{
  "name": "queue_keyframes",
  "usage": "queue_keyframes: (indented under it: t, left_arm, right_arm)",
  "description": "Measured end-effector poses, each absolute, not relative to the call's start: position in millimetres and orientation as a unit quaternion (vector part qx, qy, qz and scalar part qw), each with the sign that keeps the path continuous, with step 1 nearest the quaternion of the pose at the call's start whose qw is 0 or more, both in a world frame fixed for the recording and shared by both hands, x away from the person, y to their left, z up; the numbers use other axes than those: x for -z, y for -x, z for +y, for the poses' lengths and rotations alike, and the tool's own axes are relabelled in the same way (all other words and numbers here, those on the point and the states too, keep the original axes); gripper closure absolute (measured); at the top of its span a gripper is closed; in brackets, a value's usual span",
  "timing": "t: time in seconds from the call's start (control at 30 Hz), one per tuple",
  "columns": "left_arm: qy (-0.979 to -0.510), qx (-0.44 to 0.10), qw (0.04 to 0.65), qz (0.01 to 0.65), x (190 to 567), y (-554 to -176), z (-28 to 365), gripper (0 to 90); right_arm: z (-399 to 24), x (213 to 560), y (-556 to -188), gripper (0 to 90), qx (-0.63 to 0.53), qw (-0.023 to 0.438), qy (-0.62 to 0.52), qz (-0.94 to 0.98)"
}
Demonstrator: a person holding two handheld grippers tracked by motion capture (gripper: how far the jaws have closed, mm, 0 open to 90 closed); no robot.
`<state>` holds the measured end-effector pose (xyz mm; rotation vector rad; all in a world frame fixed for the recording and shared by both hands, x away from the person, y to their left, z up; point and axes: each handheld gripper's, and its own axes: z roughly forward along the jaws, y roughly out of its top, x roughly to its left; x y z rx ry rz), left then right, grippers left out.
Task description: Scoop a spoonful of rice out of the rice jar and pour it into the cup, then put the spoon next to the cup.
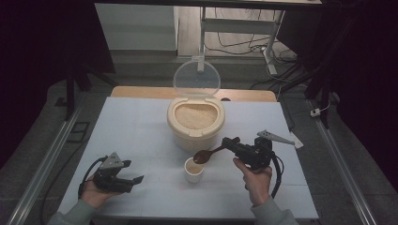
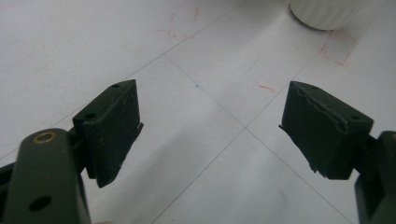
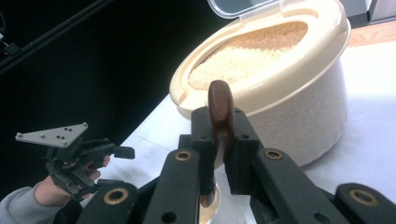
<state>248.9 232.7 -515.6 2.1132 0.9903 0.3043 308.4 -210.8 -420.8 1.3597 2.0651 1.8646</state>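
- Above the small cup (image 1: 194,169), our right gripper (image 1: 231,143) clenched a brown spoon (image 1: 206,154).
- Our left gripper (image 1: 133,180) rested released on the table (image 1: 136,122), beside the rice container (image 1: 195,123).

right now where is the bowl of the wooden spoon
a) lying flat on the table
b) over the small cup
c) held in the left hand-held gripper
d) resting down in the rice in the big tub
b: in the high view the spoon, clamped in the right hand-held gripper, has its bowl over the small cup, short of the rice tub.
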Motion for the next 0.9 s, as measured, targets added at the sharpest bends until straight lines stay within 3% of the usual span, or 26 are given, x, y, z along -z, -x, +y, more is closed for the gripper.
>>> queue_keyframes:
  t: [0.37, 0.9]
  left_arm:
    - [-0.828, -0.121, 0.384, 0.391, 515.5, -249.1, 234.0, 19.3]
    - [-0.826, -0.121, 0.384, 0.394, 515.5, -249.7, 235.0, 19.3]
  right_arm:
    - [-226.3, 418.9, -308.0, 83.0, -0.623, 0.027, -0.419, 0.659]
    - [-257.9, 390.2, -304.9, 83.0, -0.586, 0.047, -0.377, 0.716]
